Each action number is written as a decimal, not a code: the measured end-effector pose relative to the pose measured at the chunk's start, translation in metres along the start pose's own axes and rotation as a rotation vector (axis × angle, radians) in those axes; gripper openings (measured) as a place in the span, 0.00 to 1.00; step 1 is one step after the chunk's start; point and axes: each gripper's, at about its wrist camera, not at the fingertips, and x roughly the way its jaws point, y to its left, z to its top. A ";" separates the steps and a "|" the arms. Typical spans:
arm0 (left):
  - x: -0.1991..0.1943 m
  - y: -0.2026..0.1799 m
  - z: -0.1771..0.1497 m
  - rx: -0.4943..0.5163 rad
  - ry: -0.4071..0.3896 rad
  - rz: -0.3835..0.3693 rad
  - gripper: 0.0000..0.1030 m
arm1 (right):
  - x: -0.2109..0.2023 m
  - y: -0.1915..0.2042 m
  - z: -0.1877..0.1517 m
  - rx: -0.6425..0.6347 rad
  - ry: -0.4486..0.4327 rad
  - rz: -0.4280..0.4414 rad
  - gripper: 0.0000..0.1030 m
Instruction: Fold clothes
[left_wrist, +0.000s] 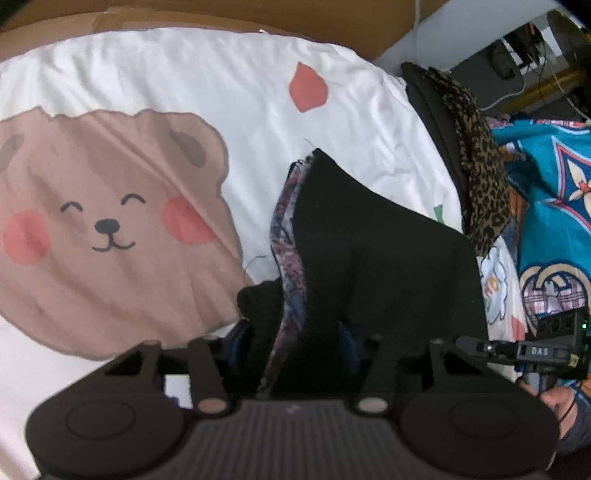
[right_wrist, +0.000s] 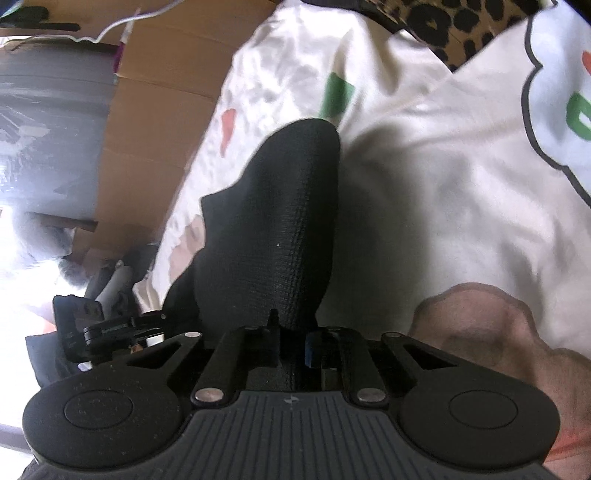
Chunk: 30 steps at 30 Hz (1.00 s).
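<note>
A black garment (left_wrist: 373, 251) with a purple patterned lining (left_wrist: 286, 236) is held up over the white bear-print sheet (left_wrist: 177, 85). My left gripper (left_wrist: 295, 343) is shut on its near edge; the fingertips are buried in the cloth. In the right wrist view the same black garment (right_wrist: 273, 218) rises as a ribbed fold from my right gripper (right_wrist: 293, 343), which is shut on it. The right gripper also shows in the left wrist view (left_wrist: 532, 350), at the garment's right edge. The left gripper shows in the right wrist view (right_wrist: 110, 328), at lower left.
A stack of folded dark and leopard-print clothes (left_wrist: 476, 155) lies at the sheet's right side. A teal patterned cloth (left_wrist: 557, 206) lies further right. Brown cardboard (right_wrist: 155, 122) stands beyond the bed. The bear print (left_wrist: 110, 214) fills the sheet's left part.
</note>
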 end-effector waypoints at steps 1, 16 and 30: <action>0.001 -0.001 0.000 0.005 0.007 0.007 0.69 | -0.001 0.000 0.000 -0.004 0.000 -0.003 0.10; 0.033 -0.007 0.014 0.059 0.107 -0.062 0.75 | 0.015 -0.010 -0.008 0.022 0.050 -0.034 0.34; 0.021 -0.022 0.008 0.148 0.140 -0.032 0.75 | 0.006 0.000 -0.012 -0.025 0.035 0.000 0.16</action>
